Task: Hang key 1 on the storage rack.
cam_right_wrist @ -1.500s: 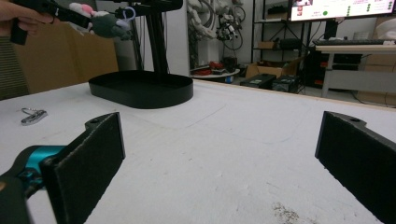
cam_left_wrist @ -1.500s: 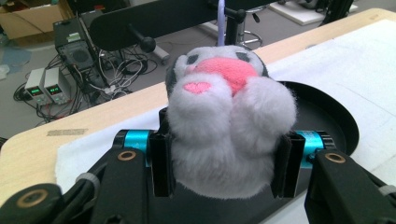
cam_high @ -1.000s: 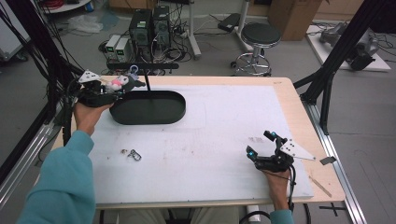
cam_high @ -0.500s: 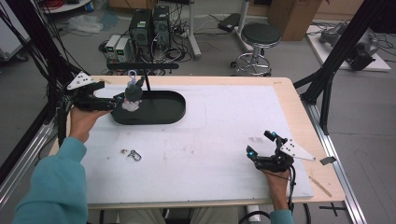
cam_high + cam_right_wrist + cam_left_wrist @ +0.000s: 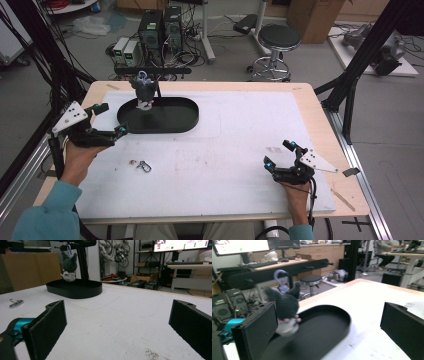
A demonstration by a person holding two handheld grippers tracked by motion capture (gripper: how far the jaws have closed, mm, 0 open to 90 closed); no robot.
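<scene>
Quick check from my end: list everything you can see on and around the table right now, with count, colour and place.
Oval black tray with upright post and crossbar: one, black, far left part of the table.
Dark grey plush toy with white underside and lilac loop: one, hanging by its loop from the stand's crossbar, over the tray's left end.
Small metal key ring with clasp: one, silver, on the white mat near the left forearm.
White table mat: one, covering most of the wooden table top.
Round black stool: one, on the floor beyond the table.
Computer towers: two, dark, on the floor behind the tray.
Left gripper: one, black, jaws open, nothing between the fingers, left of the tray.
Right gripper: one, black, jaws open, empty, near right edge.
</scene>
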